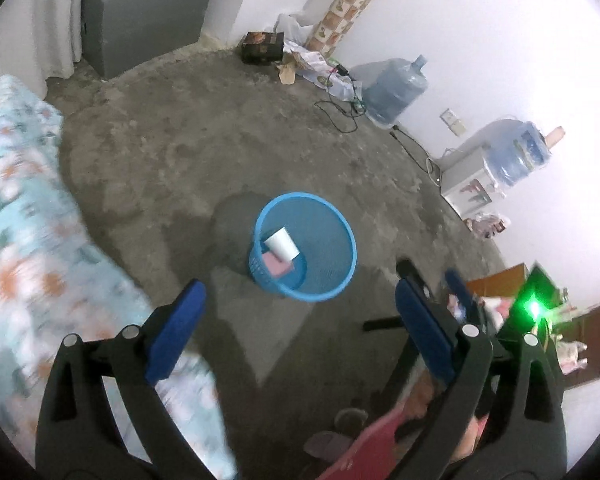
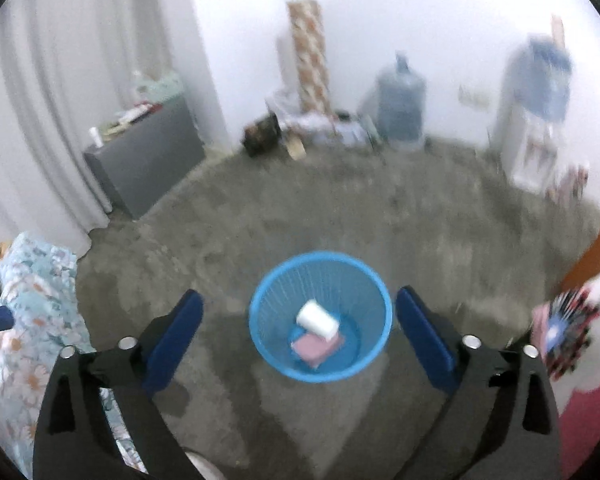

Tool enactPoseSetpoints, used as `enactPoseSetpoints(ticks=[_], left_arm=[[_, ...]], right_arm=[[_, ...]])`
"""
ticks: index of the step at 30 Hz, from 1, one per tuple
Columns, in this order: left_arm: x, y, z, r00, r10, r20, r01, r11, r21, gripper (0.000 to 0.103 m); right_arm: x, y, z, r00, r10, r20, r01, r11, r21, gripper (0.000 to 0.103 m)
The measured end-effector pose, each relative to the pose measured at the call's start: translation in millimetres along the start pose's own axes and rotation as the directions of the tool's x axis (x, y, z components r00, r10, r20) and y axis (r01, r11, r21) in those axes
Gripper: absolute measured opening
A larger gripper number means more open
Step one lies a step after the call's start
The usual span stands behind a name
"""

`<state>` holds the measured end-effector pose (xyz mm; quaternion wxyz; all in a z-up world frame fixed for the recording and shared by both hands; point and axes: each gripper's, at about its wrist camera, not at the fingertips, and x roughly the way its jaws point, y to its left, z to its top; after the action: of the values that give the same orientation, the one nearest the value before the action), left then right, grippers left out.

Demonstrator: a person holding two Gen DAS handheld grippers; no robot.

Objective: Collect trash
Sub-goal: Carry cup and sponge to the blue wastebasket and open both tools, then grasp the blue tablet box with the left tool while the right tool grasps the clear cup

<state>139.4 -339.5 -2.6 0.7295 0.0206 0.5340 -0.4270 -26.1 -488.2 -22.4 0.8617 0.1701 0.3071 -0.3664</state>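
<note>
A blue mesh waste basket point(image 1: 332, 280) stands upright on the concrete floor. Inside it a white paper cup point(image 1: 282, 243) lies tilted on a pink flat piece point(image 1: 278, 268). My left gripper point(image 1: 300, 285) hovers above and on the near side of the basket, open, with nothing between its blue pads. In the right wrist view the same basket point(image 2: 360, 280) sits between the fingers in the picture, lower down on the floor, with the cup point(image 2: 316, 318) and the pink piece point(image 2: 312, 348) at its bottom. My right gripper point(image 2: 300, 295) is open and empty.
A bed with a floral cover point(image 1: 24, 208) runs along the left. A grey cabinet point(image 1: 140, 28) stands at the back. Water jugs point(image 1: 396, 88), a dispenser point(image 1: 472, 184), floor cables point(image 1: 340, 116) and boxes point(image 1: 262, 47) line the far wall. Pink cloth point(image 1: 372, 444) lies near my right.
</note>
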Motion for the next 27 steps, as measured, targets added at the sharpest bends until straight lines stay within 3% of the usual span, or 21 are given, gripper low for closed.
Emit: enactPoseSetpoints(ticks=[3,6,8,14,16,19,23,27], left_arm=[[-51,22,-25,0.998,0.034,0.06,-0.033,0.999,-0.024,0.092],[-103,46,-51,0.988,0.074,0.136,-0.069,0.997,-0.041,0.094],[-134,63,-68,0.98,0.086,0.179,-0.077,0.995,-0.056,0.094],[-217,130,-130,0.94,0.137,0.313,-0.067,0.972,-0.224,0.094],[-235,148,-152,0.919,0.151,0.364,-0.046,0.958,-0.282,0.094],[-261,185,-187,0.873,0.203,0.443,-0.021,0.924,-0.381,0.094],[-283,235,-225,0.832,0.28,0.479,-0.016,0.875,-0.483,0.094],[-303,278,-266,0.751,0.387,0.535,0.001,0.81,-0.587,0.094]], right_arm=[[-26,33,3,0.999,0.011,0.052,-0.006,0.995,-0.098,0.096],[-48,71,2,0.994,-0.037,0.101,0.057,0.978,-0.202,0.096],[-63,94,-2,0.991,-0.014,0.131,0.049,0.961,-0.271,0.096],[-107,162,-19,0.984,0.137,0.112,-0.078,0.904,-0.421,0.096],[-123,182,-26,0.97,0.229,0.086,-0.169,0.881,-0.443,0.096],[-149,204,-38,0.914,0.404,0.04,-0.341,0.817,-0.464,0.096],[-178,236,-50,0.815,0.58,-0.015,-0.514,0.71,-0.482,0.097],[-188,270,-61,0.742,0.66,-0.12,-0.632,0.629,-0.453,0.097]])
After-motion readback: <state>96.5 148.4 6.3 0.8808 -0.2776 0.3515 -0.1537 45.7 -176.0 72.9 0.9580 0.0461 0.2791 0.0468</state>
